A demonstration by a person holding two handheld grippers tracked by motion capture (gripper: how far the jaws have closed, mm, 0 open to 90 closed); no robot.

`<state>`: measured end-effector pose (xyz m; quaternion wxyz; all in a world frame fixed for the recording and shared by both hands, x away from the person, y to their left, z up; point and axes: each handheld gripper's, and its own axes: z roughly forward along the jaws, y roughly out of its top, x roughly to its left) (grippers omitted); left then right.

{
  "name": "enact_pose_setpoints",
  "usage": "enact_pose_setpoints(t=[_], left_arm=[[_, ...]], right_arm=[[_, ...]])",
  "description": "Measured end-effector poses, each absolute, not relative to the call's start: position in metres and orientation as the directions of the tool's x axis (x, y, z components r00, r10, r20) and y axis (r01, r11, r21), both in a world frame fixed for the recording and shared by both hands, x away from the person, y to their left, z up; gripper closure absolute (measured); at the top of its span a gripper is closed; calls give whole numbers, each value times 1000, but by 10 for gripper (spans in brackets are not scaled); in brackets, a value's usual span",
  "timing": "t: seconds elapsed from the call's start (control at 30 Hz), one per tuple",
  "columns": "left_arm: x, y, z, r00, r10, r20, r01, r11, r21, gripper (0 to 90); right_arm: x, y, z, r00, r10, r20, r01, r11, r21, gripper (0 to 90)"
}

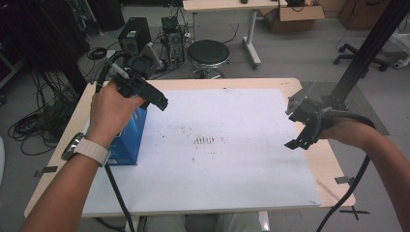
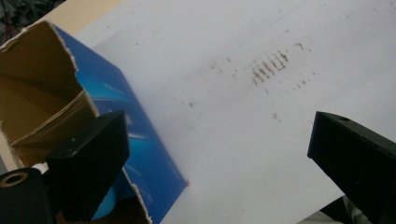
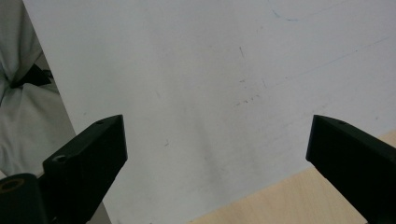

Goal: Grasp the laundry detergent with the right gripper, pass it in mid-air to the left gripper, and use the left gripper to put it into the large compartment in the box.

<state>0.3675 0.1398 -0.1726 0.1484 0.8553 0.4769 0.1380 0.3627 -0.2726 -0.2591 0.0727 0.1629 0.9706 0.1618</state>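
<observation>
A blue carton (image 1: 126,137) with a torn-open top stands at the left edge of the white board (image 1: 227,159). In the left gripper view its brown inside and blue side (image 2: 140,135) lie at the left, beside and below the left jaw. My left gripper (image 1: 158,101) hovers above the carton's right side, open, with nothing between its jaws (image 2: 217,140). My right gripper (image 1: 296,141) hangs over the board's right edge, tilted downward, also open and empty (image 3: 217,144). A patch of dark smudges (image 1: 204,140) marks the board's middle.
The board lies on a light wooden table (image 1: 333,169). Behind the table are a black round stool (image 1: 208,53), computer towers (image 1: 134,36) and tangled cables (image 1: 34,125). A black slanted post (image 1: 367,48) rises at the right. A cable (image 1: 113,188) trails from each gripper.
</observation>
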Motion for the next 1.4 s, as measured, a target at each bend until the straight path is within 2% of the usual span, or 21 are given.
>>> enact_pose_setpoints(t=[0.47,0.87,1.17,1.4], left_arm=[[357,108,-181,665,737,124,674,-663,327,64],[349,99,-188,773,620,133,574,-773,271,65],[344,92,-193,845,523,117,488,-841,233,65],[344,90,-196,863,493,114,456,-855,247,62]], right_arm=[[368,-269,-259,-938,338,-81,293,894,337,51],[373,-265,-257,-939,334,-78,291,898,331,51],[375,-263,-255,-940,332,-76,291,899,327,51],[377,-261,-256,-942,328,-76,287,900,327,51]])
